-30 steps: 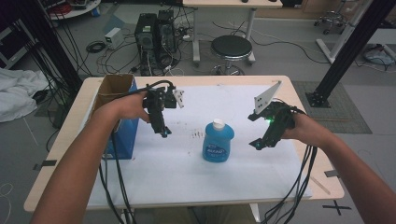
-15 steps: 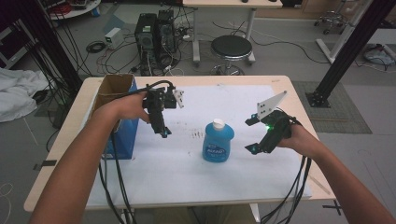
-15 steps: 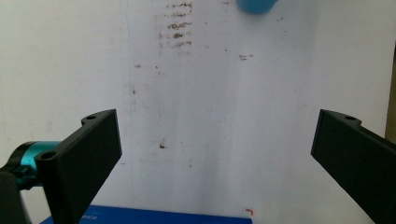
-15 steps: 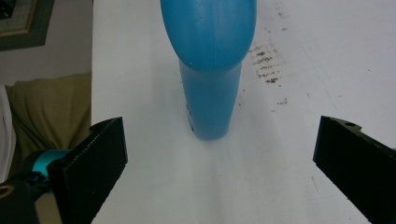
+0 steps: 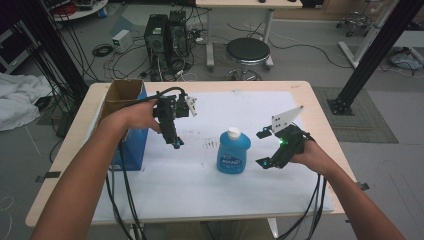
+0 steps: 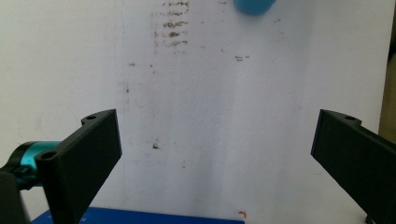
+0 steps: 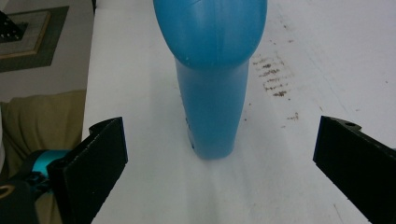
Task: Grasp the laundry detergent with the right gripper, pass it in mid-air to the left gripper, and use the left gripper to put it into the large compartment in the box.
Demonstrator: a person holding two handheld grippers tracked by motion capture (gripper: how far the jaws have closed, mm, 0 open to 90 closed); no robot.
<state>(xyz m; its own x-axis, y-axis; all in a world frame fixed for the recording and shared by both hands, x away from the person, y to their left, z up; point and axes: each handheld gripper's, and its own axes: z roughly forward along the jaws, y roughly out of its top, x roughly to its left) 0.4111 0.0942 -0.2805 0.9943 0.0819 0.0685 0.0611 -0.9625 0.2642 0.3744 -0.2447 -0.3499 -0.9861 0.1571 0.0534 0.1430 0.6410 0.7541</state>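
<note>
The right gripper (image 5: 263,148) has moved closer to the blue bottle (image 5: 233,153) since a moment ago. Its jaws are wide open and hold nothing. The left gripper (image 5: 176,142) is wide open too, over the white table (image 5: 200,200).

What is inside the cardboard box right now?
The box stands open-topped; only its brown inner walls show in the high view. Its bottom is hidden by the near wall and the left hand.

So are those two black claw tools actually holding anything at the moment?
No, nothing is held. The right gripper is open beside the blue plastic bottle, not touching it; the left gripper is open over the white sheet.
</note>
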